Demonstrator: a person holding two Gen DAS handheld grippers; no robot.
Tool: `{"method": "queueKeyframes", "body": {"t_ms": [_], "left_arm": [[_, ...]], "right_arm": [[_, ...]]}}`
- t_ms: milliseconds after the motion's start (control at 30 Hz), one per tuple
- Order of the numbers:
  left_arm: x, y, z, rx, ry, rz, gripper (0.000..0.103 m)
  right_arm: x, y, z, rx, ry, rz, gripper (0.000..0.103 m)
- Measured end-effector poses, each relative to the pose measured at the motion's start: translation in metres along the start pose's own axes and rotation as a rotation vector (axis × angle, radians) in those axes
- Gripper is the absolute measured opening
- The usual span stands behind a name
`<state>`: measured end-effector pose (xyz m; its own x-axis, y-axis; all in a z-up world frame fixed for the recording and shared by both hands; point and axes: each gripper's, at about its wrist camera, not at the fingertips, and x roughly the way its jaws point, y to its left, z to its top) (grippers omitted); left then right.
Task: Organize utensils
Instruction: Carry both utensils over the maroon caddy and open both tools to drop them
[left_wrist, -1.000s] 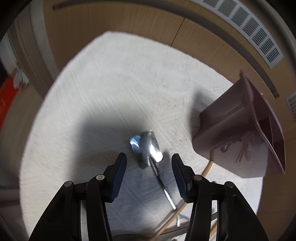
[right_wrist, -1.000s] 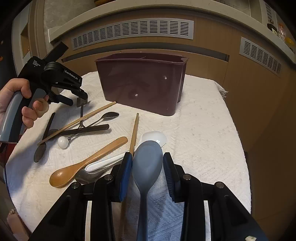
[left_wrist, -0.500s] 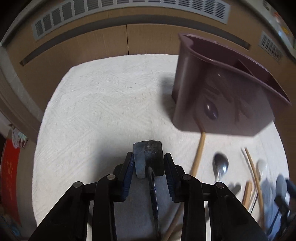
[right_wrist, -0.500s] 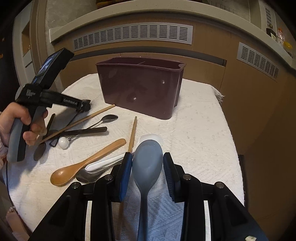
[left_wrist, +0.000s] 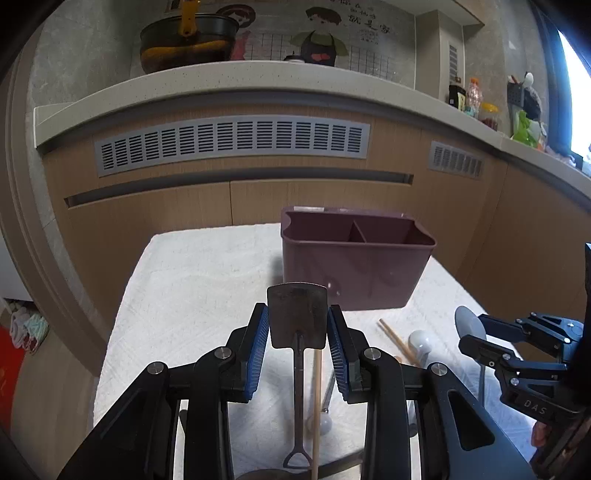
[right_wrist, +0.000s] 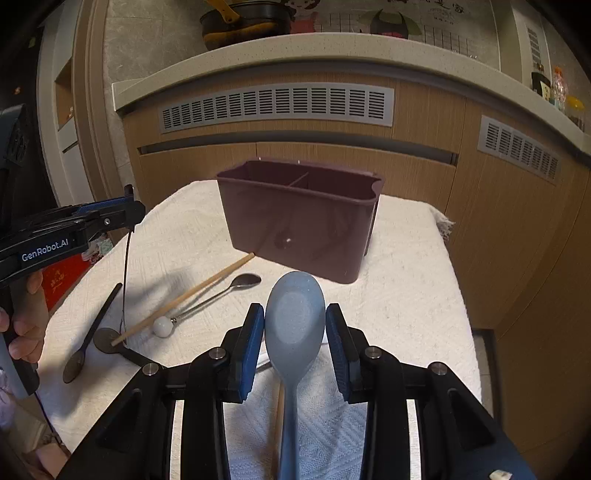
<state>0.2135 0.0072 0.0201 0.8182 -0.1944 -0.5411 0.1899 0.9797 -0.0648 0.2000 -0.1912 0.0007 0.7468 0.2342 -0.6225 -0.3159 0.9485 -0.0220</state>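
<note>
My left gripper (left_wrist: 297, 325) is shut on the blade of a small metal shovel-shaped spoon (left_wrist: 297, 314), its handle hanging down above the table. My right gripper (right_wrist: 295, 325) is shut on the bowl of a blue-grey plastic spoon (right_wrist: 294, 317), lifted off the cloth. The dark purple two-compartment utensil holder (left_wrist: 354, 273) stands ahead of both, also in the right wrist view (right_wrist: 299, 218). The left gripper shows at the left of the right wrist view (right_wrist: 125, 212), the right gripper at the right of the left wrist view (left_wrist: 476, 328).
On the white cloth (right_wrist: 402, 295) lie a wooden chopstick (right_wrist: 184, 297), a metal spoon (right_wrist: 236, 284) with a white ball end (right_wrist: 162, 326), and a dark spoon (right_wrist: 88, 339). A white spoon (left_wrist: 421, 341) lies right. Wooden cabinets stand behind.
The left gripper closed on the shovel spoon and lifted it, tilting up level towards the holder. The right gripper rose with the blue spoon and faces the holder more level.
</note>
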Motion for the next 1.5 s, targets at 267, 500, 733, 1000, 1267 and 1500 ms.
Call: {"method": "queueKeyframes", "body": {"t_ms": [267, 500, 733, 1000, 1267, 1500], "left_arm": [[-0.046, -0.007, 0.059, -0.007, -0.155, -0.104, 0.033], [-0.045, -0.009, 0.155, -0.003, -0.338, -0.171, 0.033], [0.014, 0.005, 0.179, -0.08, -0.358, -0.187, 0.033], [0.082, 0.0, 0.161, -0.102, -0.297, -0.18, 0.033], [0.114, 0.0, 0.135, -0.114, -0.175, -0.168, 0.051], [0.08, 0.015, 0.102, -0.154, -0.098, -0.089, 0.076]], "right_arm": [[-0.03, -0.017, 0.062, 0.011, -0.155, -0.004, 0.031], [-0.053, -0.043, 0.168, 0.004, -0.403, -0.042, 0.031], [-0.017, -0.052, 0.178, 0.015, -0.333, -0.034, 0.031], [0.02, -0.055, 0.153, 0.013, -0.216, -0.028, 0.031], [0.045, -0.042, 0.127, -0.027, -0.13, -0.018, 0.05], [0.024, -0.043, 0.101, 0.018, -0.162, -0.06, 0.101]]}}
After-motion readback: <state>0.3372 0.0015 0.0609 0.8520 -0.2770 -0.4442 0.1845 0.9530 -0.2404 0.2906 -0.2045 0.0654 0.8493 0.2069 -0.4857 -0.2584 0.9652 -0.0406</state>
